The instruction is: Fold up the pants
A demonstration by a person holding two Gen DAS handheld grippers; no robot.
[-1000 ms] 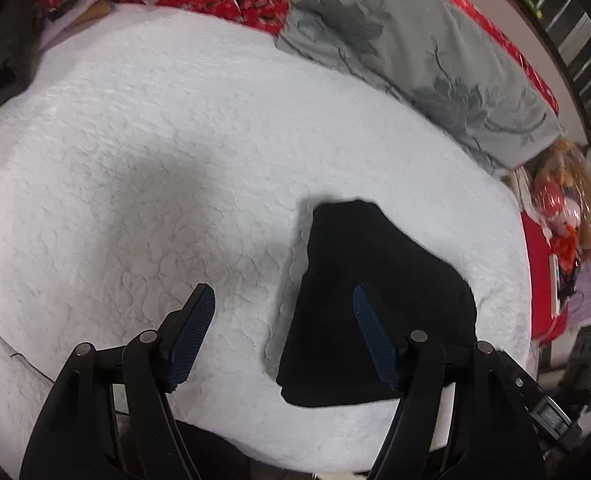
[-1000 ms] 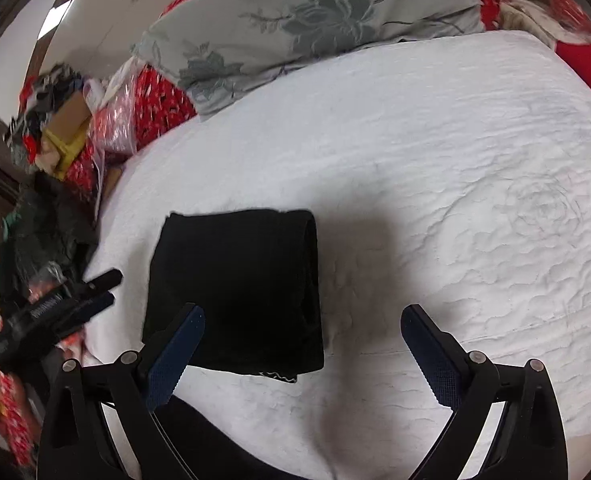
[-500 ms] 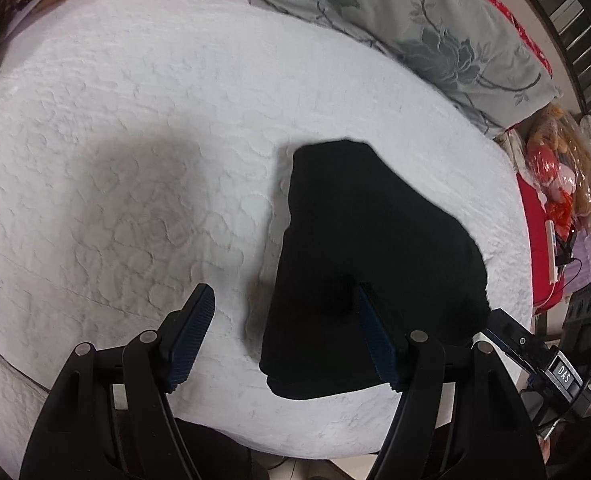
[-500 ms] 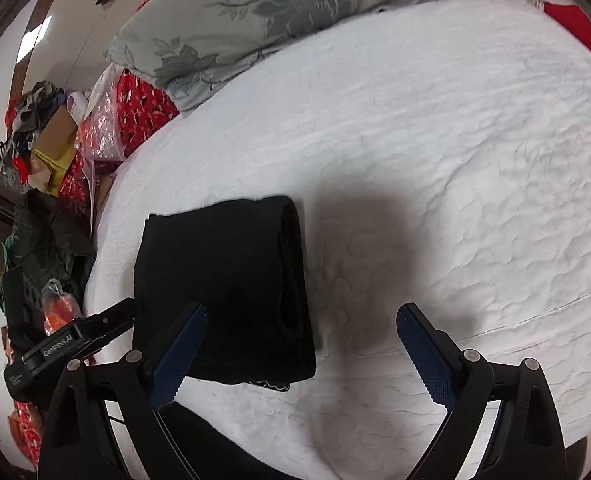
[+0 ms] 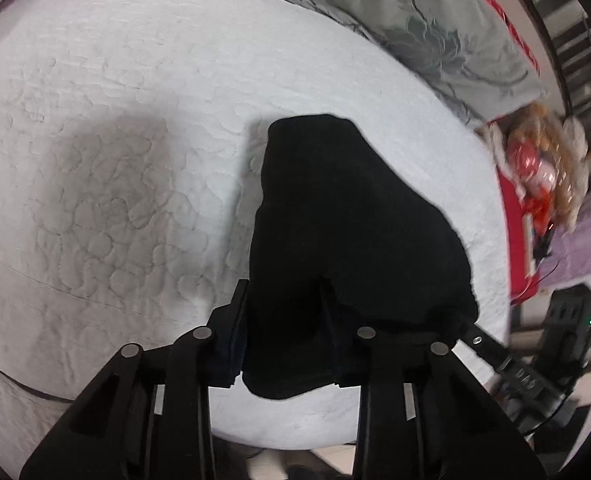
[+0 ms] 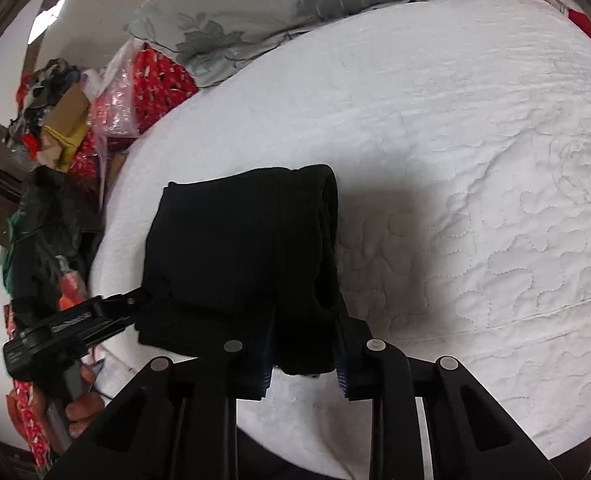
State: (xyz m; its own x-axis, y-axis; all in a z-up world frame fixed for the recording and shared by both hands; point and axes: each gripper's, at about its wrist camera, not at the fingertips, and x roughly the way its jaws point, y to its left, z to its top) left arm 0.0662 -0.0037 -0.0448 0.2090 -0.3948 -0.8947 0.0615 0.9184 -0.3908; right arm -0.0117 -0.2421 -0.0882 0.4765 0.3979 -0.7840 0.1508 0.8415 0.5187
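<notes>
Both tools are clamping the near edge of the folded black pants [image 5: 347, 216], which are lying on the white bed [image 5: 107, 152]: left tool [image 5: 283, 320] and right tool [image 6: 303, 344] gripping cloth. Looks like the final fold or lift-off is coming, needing both raising together

One pair of pants [image 5: 347, 224], two grippers.
One left gripper [image 5: 283, 320], one right gripper [image 6: 305, 344], one grey floral pillow [image 6: 295, 4], one white quilt [image 6: 455, 120].
</notes>
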